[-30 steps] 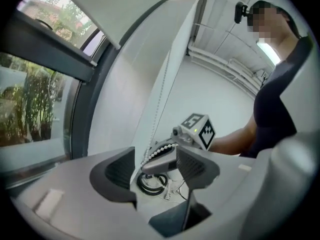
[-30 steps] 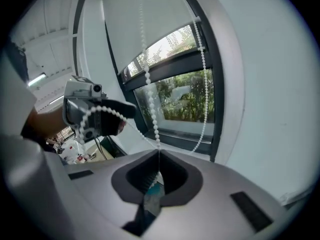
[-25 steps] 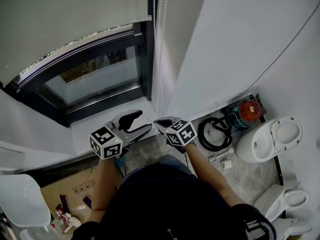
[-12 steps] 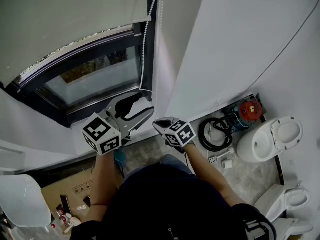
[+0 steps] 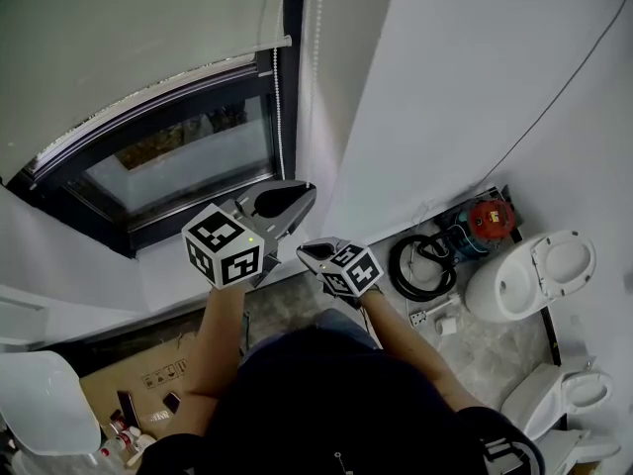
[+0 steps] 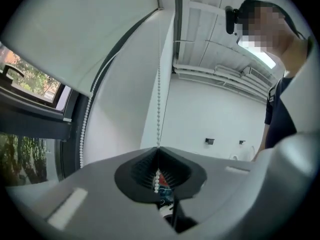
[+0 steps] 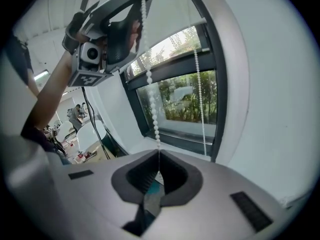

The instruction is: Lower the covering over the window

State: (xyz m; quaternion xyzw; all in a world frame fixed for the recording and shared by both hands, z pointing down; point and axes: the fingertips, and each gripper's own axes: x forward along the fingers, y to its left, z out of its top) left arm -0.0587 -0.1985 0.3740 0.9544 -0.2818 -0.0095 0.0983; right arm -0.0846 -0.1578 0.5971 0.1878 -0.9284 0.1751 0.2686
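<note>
A pale roller blind (image 5: 129,38) covers the upper part of the dark-framed window (image 5: 183,156). Its white bead chain (image 5: 276,97) hangs at the frame's right side. My left gripper (image 5: 304,193) is raised and shut on one strand; the beads (image 6: 159,89) run straight up from its closed jaws (image 6: 158,148). Below it, my right gripper (image 5: 303,251) is shut on the same strand (image 7: 150,84), which climbs from its jaws (image 7: 159,153) to the left gripper (image 7: 110,24). The chain's second strand (image 7: 200,94) hangs free beside the frame.
A white sill (image 5: 188,260) runs under the window. To the right, a white wall (image 5: 445,87) drops to a floor with a coiled black hose (image 5: 420,265), a red device (image 5: 492,214) and a toilet (image 5: 529,275). A cardboard box (image 5: 138,374) lies at lower left.
The left gripper has risen from sill height up along the chain, and its wide-open jaws have closed on the strand. The right gripper has stayed put, shut on the chain.
</note>
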